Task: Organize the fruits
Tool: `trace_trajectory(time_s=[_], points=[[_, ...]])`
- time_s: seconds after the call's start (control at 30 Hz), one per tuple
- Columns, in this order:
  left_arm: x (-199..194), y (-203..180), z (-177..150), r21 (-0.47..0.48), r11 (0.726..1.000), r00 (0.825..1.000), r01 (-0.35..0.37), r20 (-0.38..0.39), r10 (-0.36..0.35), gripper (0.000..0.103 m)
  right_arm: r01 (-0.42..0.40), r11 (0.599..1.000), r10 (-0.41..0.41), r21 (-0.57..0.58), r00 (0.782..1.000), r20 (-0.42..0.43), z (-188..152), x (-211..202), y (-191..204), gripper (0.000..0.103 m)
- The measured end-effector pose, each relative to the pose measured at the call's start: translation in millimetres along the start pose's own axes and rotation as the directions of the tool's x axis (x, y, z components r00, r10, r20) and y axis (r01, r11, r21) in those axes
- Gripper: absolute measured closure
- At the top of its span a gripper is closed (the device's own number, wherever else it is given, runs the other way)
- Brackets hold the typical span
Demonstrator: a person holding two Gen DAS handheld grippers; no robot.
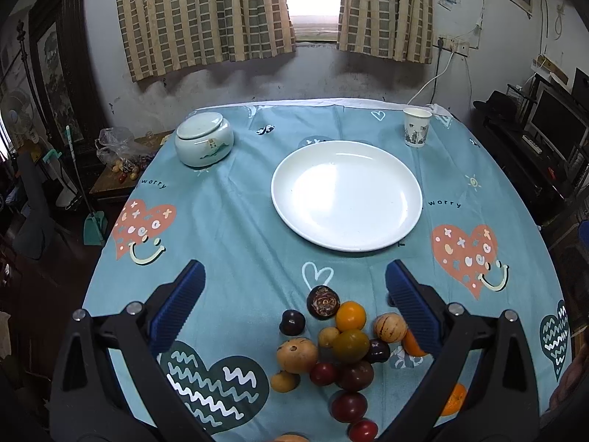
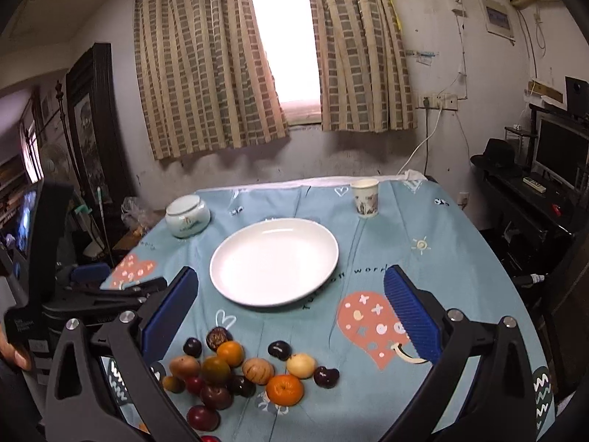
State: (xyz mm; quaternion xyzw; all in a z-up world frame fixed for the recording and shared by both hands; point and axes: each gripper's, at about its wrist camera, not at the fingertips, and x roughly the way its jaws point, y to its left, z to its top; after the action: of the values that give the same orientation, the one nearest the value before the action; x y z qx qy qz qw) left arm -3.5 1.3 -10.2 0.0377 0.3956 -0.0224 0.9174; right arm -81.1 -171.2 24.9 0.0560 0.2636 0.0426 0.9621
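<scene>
A pile of small fruits (image 1: 338,346) lies on the near part of the blue tablecloth; it holds orange, yellow, tan and dark red ones. It also shows in the right wrist view (image 2: 243,368), with an orange mandarin (image 2: 284,389) at its front. An empty white plate (image 1: 346,193) sits beyond the pile, also in the right wrist view (image 2: 274,259). My left gripper (image 1: 294,305) is open and empty above the pile. My right gripper (image 2: 291,307) is open and empty between pile and plate. The left gripper's body (image 2: 110,291) shows at the left.
A white lidded ceramic jar (image 1: 203,139) stands at the table's far left and a paper cup (image 1: 416,126) at the far right. A low side table with a plastic bag (image 1: 121,154) is left of the table. A TV stand (image 2: 552,191) is at the right.
</scene>
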Motion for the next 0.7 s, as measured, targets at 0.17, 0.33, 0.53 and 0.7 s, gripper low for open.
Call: trace_trajectory(time_s=[0.17, 0.33, 0.53, 0.7], points=[[-1, 0, 0, 0.004, 1.000, 1.000, 0.002, 0.003, -0.002, 0.003, -0.013, 1.000, 0.012, -0.024, 0.999, -0.050, -9, 6, 8, 0.001], [-1, 0, 0, 0.006, 1.000, 1.000, 0.003, 0.004, -0.003, 0.003, -0.026, 0.999, 0.023, -0.037, 0.997, -0.080, -14, 9, 13, 0.001], [-1, -1, -1, 0.005, 1.000, 1.000, 0.006, 0.002, -0.006, 0.003, -0.032, 0.999, 0.027, -0.042, 0.995, -0.100, -17, 11, 16, 0.001], [-2, -3, -1, 0.014, 1.000, 1.000, 0.007, -0.006, -0.007, 0.003, -0.037, 0.998, 0.031, -0.048, 0.993, -0.118, -20, 13, 17, 0.001]])
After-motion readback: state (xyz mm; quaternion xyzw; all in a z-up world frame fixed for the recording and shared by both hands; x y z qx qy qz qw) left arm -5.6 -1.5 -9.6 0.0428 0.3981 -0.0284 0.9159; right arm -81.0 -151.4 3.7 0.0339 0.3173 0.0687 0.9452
